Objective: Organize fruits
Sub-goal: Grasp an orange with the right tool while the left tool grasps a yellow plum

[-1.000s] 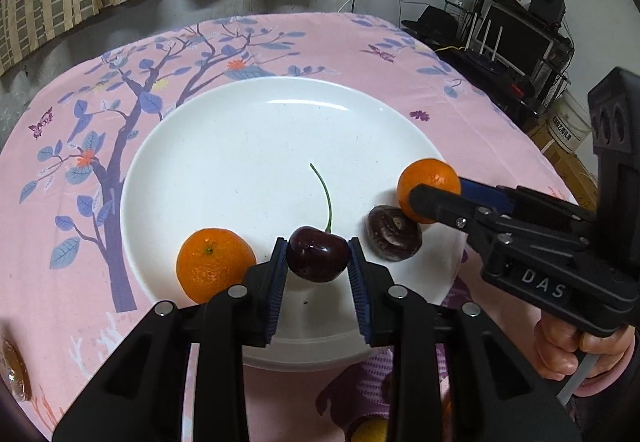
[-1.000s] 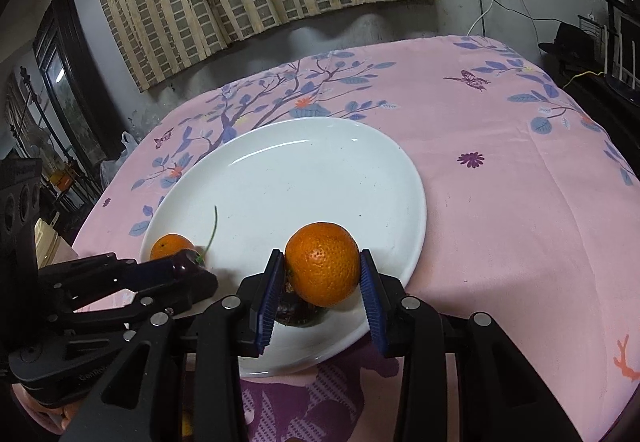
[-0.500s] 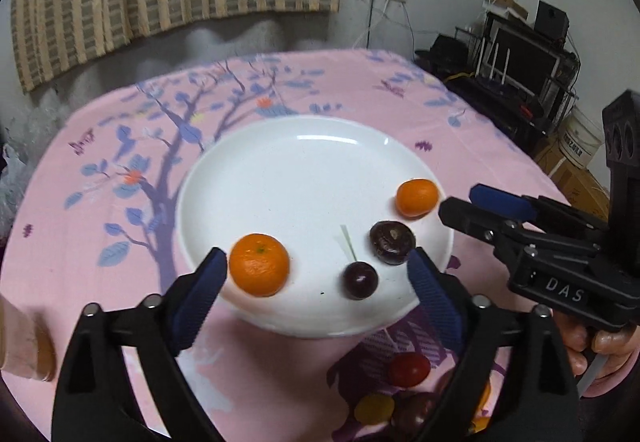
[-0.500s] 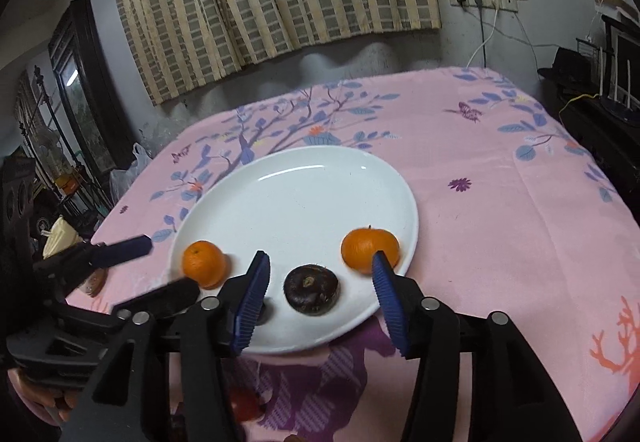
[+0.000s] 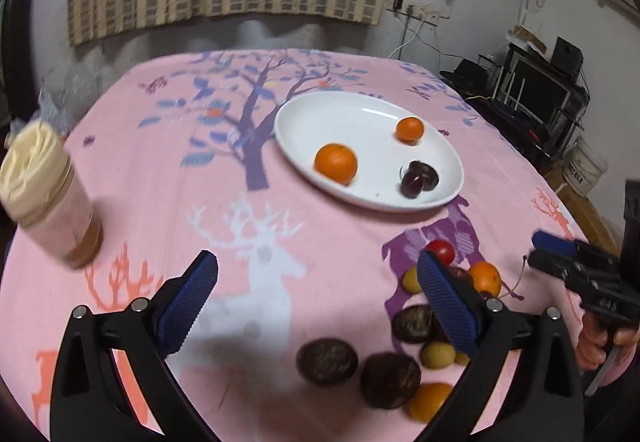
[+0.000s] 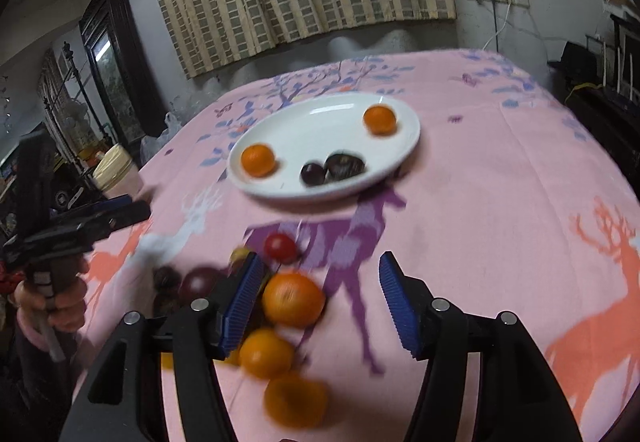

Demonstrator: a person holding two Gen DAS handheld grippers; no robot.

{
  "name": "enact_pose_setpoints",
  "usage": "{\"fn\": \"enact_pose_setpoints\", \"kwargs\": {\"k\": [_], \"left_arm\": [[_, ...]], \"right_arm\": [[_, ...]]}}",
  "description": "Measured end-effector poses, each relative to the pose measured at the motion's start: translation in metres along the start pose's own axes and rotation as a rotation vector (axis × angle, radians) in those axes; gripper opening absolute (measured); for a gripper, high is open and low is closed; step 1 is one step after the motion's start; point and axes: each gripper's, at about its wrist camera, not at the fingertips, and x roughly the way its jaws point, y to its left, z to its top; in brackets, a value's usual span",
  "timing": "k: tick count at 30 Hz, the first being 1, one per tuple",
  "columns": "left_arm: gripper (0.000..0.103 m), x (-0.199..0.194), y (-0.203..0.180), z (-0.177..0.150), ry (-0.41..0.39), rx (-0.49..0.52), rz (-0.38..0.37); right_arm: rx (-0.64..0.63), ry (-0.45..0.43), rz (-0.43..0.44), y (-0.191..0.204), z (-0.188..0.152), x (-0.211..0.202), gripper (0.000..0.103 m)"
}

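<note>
A white plate (image 5: 360,113) (image 6: 316,121) holds two oranges (image 5: 335,163) (image 5: 409,129), a dark cherry (image 5: 412,183) and a dark brown fruit (image 5: 426,171). A pile of loose fruit lies on the pink cloth near me: a red tomato (image 5: 440,250) (image 6: 280,246), oranges (image 5: 485,278) (image 6: 293,298), brown fruits (image 5: 327,361) and small yellow ones (image 5: 438,354). My left gripper (image 5: 320,302) is open and empty above the cloth left of the pile. My right gripper (image 6: 320,302) is open and empty, with an orange just inside its left finger.
A jar with a cream lid (image 5: 44,193) (image 6: 116,169) stands on the table's left side. The pink tablecloth (image 5: 200,181) has tree and deer prints. Shelves and electronics (image 5: 540,89) stand to the right, a dark cabinet (image 6: 116,61) to the left.
Both grippers let go of the cherry and the orange on the plate, opened wide, and pulled back toward the near edge over the loose fruit pile.
</note>
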Motion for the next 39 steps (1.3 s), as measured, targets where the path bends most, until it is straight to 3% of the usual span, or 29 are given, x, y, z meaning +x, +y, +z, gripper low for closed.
{"fn": "enact_pose_setpoints", "kwargs": {"k": [2, 6, 13, 21, 23, 24, 26, 30, 32, 36, 39], "left_arm": [[0.098, -0.004, 0.005, -0.006, -0.001, -0.015, 0.003], [0.098, -0.012, 0.007, -0.015, -0.012, -0.011, 0.016], [0.098, -0.015, 0.015, -0.025, 0.004, -0.034, 0.006], [0.098, -0.017, 0.019, -0.032, 0.008, -0.046, 0.014], [0.098, -0.017, 0.019, -0.033, 0.008, -0.046, 0.015], [0.098, -0.017, 0.020, -0.033, 0.008, -0.046, 0.015], [0.098, -0.017, 0.019, -0.033, 0.008, -0.045, 0.012], [0.098, -0.023, 0.013, -0.041, 0.004, -0.010, -0.038], [0.096, -0.030, 0.002, -0.053, 0.009, 0.019, -0.112], [0.069, -0.036, -0.033, -0.083, 0.070, 0.106, -0.239], [0.067, -0.032, -0.051, -0.099, 0.116, 0.142, -0.248]], "right_arm": [[-0.015, 0.008, 0.029, 0.007, -0.018, -0.011, 0.061], [-0.083, 0.029, -0.060, 0.022, -0.048, -0.018, 0.061], [-0.066, 0.089, -0.063, 0.022, -0.055, -0.015, 0.060], [-0.077, 0.163, -0.076, 0.030, -0.060, 0.000, 0.049], [-0.060, 0.176, -0.070, 0.027, -0.062, 0.003, 0.038], [-0.048, 0.180, -0.069, 0.025, -0.062, 0.004, 0.038], [-0.002, 0.177, -0.024, 0.017, -0.062, 0.002, 0.038], [0.133, 0.121, 0.113, -0.008, -0.063, -0.008, 0.037], [0.148, 0.105, 0.135, -0.010, -0.063, -0.010, 0.037], [0.163, 0.105, 0.152, -0.011, -0.062, -0.009, 0.037], [0.164, 0.096, 0.169, -0.011, -0.061, -0.010, 0.037]]}}
